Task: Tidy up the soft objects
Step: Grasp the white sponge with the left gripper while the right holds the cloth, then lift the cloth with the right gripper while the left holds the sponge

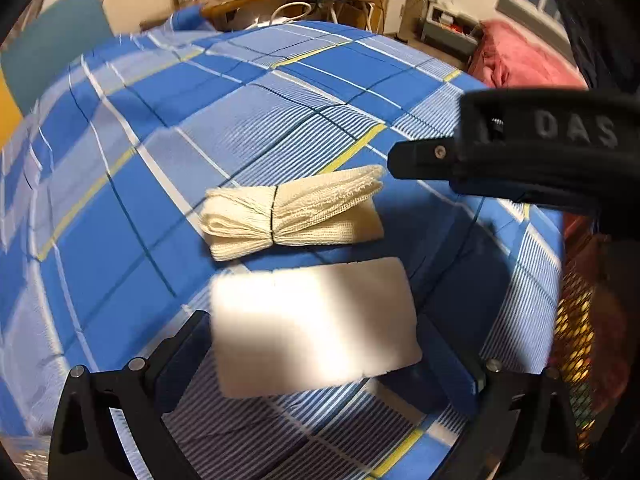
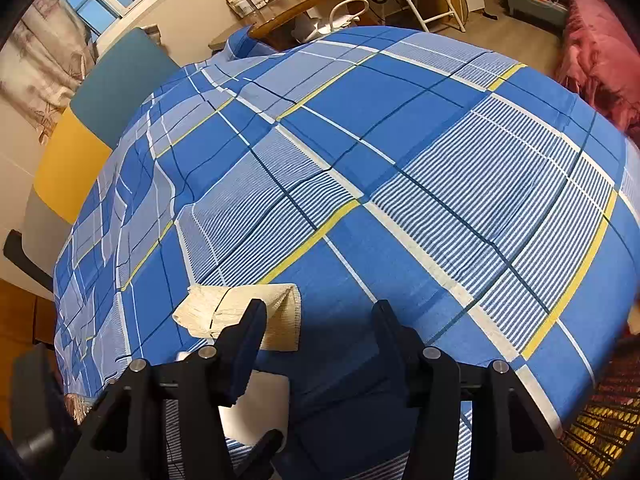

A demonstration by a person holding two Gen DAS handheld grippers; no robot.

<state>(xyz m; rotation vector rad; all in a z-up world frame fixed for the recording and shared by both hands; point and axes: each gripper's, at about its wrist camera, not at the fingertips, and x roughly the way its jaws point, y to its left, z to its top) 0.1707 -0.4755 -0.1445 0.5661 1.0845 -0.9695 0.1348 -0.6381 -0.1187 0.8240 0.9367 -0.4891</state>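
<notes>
A white rectangular soft pad (image 1: 316, 328) sits between the fingers of my left gripper (image 1: 320, 340), blurred and lifted above the blue plaid bedsheet (image 1: 160, 120); the jaws look closed on its two ends. A cream gauze bundle (image 1: 288, 212) tied with a dark thread lies on the sheet just beyond it. My right gripper (image 2: 318, 316) is open and empty, hovering above the sheet (image 2: 440, 160) right of the gauze bundle (image 2: 244, 312). The right gripper also shows in the left wrist view (image 1: 396, 160). The white pad (image 2: 260, 408) shows below the right gripper's left finger.
A pink blanket (image 1: 520, 60) lies at the far right. A mesh basket (image 1: 580, 340) stands at the bed's right edge, also in the right wrist view (image 2: 600, 432). A wooden desk (image 2: 312, 4) and teal and yellow panels (image 2: 92, 112) lie beyond the bed.
</notes>
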